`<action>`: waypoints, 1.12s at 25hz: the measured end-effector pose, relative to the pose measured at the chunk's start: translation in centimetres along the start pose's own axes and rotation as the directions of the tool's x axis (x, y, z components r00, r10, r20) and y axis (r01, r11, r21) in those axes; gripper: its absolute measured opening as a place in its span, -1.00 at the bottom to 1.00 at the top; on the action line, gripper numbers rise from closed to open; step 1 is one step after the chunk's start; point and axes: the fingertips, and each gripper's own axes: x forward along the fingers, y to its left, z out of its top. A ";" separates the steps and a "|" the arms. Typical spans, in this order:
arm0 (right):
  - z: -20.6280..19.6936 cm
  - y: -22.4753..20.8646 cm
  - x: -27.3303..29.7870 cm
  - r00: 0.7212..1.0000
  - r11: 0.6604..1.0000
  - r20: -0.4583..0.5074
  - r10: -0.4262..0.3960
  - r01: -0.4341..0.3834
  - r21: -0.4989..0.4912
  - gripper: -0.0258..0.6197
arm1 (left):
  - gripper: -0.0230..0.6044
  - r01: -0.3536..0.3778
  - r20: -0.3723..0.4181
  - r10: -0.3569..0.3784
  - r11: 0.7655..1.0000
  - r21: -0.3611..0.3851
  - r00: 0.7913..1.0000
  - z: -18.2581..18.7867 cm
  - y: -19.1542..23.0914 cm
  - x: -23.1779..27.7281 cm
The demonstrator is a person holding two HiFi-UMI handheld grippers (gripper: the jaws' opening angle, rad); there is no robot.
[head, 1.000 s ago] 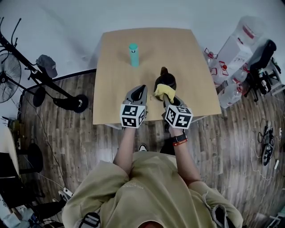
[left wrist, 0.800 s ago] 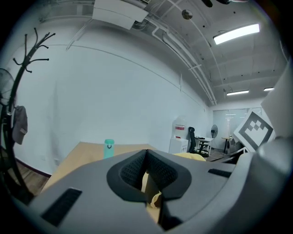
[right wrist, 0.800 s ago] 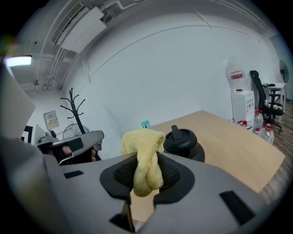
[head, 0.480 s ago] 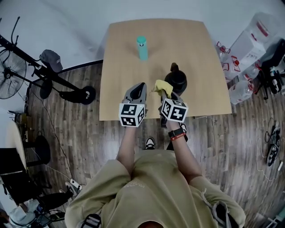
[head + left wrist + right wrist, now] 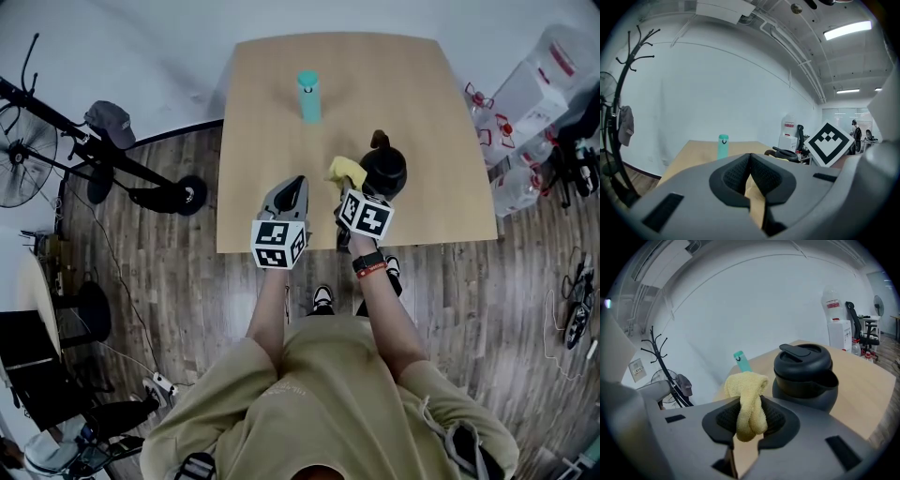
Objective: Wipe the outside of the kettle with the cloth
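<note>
A black kettle stands on the wooden table, near its front right part; in the right gripper view the kettle is just right of the jaws. My right gripper is shut on a yellow cloth, which bunches up out of the jaws beside the kettle's left side. My left gripper hovers over the table's front edge, left of the right one. Its jaws are shut with nothing between them.
A teal bottle stands upright toward the table's far middle. Water jugs and an office chair are on the floor to the right. A fan and a coat rack stand to the left.
My right gripper with the cloth has moved a little forward and right, closer to the kettle's side. The left gripper has stayed about where it was.
</note>
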 end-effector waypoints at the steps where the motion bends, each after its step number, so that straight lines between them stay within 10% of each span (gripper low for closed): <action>1: -0.1 0.1 0.4 1.000 1.000 -0.004 -0.005 0.005 0.003 -0.62 | -0.85 -0.003 0.001 0.003 1.000 -0.002 1.000 0.0 0.3 -0.1; 28: -2.1 -2.7 0.1 0.989 0.983 -0.038 -0.145 0.148 0.106 -0.62 | -0.85 0.045 -0.029 -0.044 0.998 0.034 0.999 -1.8 -0.9 -0.3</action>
